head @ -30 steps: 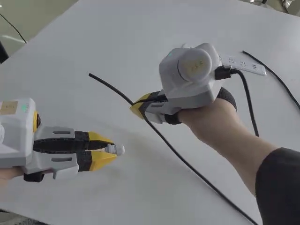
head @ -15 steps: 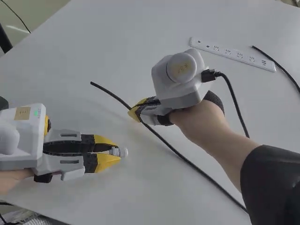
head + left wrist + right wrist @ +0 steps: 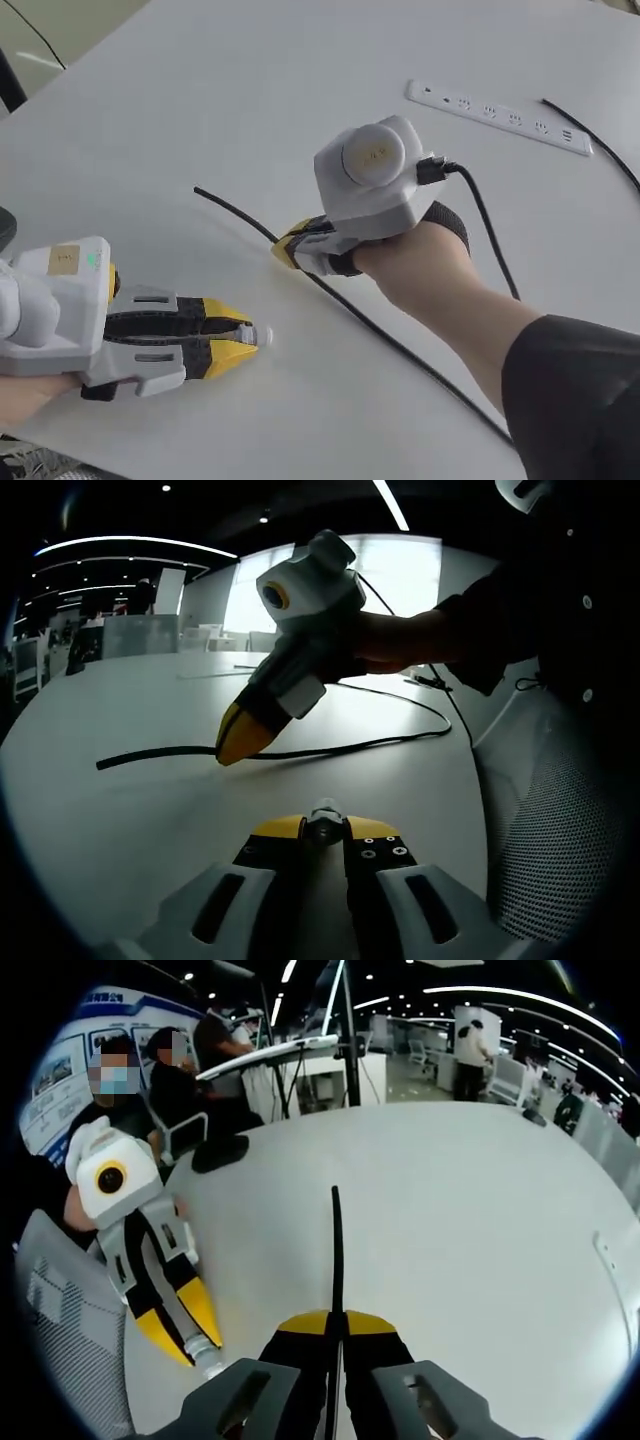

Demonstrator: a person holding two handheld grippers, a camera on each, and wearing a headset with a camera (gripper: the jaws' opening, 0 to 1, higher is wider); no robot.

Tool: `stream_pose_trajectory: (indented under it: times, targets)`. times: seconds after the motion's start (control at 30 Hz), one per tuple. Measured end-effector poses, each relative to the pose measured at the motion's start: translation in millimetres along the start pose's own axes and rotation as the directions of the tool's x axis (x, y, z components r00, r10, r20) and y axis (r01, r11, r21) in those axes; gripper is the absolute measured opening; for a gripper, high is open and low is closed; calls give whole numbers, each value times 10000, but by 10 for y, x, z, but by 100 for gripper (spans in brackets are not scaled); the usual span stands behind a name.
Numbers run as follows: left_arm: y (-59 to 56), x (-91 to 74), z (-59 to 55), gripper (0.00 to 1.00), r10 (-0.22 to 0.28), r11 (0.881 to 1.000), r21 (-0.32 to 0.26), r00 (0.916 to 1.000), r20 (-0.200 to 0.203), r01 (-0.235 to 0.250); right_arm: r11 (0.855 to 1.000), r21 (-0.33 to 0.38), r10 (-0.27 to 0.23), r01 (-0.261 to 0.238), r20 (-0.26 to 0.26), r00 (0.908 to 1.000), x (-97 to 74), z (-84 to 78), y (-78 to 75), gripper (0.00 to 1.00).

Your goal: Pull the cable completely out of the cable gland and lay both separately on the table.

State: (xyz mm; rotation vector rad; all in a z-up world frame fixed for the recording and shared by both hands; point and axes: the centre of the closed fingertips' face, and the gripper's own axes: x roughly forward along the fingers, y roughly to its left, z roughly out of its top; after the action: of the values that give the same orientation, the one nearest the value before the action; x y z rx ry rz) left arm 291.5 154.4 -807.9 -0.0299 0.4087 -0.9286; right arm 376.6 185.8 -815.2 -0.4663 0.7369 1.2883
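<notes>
Left gripper [image 3: 243,341], jaws nearly closed, pinches the cable gland [image 3: 262,337] at seven o'clock over the table [image 3: 200,80]; right gripper [image 3: 284,250] clamps the black cable [image 3: 232,209], free end toward ten. Release carelessly and the gland may roll off.

A broad, smooth white tabletop [image 3: 250,90] carries a long white plastic power strip [image 3: 497,117] near its far edge. Around it is an open-plan office with a large bright window [image 3: 400,575], long glowing ceiling light strips [image 3: 500,992] and rows of pale desks [image 3: 275,1058]. A grey mesh-backed chair [image 3: 545,830] stands just beside the table.
</notes>
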Motion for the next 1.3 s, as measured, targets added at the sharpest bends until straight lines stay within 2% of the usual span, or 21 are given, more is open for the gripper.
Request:
stream_pose_trajectory:
  times: [0.3,0.53,0.67,0.9,1.1,1.2,1.3]
  targets:
    - [65,-13,0,15,293,9996,13,9994,160,-293,9994,-336,-94,87,-207,9997,50,-39,8,0]
    - [102,-13,2,16,406,9983,-428,9990,182,-398,9991,-407,-112,103,-226,9997,57,-43,-8,0]
    - [114,-15,14,16,533,9974,-492,9982,260,-520,9982,-581,-134,120,-245,9996,55,-50,-9,0]
    - [74,-8,50,19,348,9974,-644,9985,428,-320,9990,-436,-113,104,-205,9997,44,-51,-13,8]
    - [76,-15,105,27,359,9959,-853,9967,726,-296,9993,-337,-179,174,-139,9997,13,-57,-29,14]
    - [72,-15,118,31,327,9950,-971,9964,782,-251,9985,-358,-429,425,-94,9990,-23,-61,-66,18]
    - [93,-8,123,43,449,9935,-1085,9956,828,-358,9984,-183,-541,542,37,9985,-61,-64,-90,26]
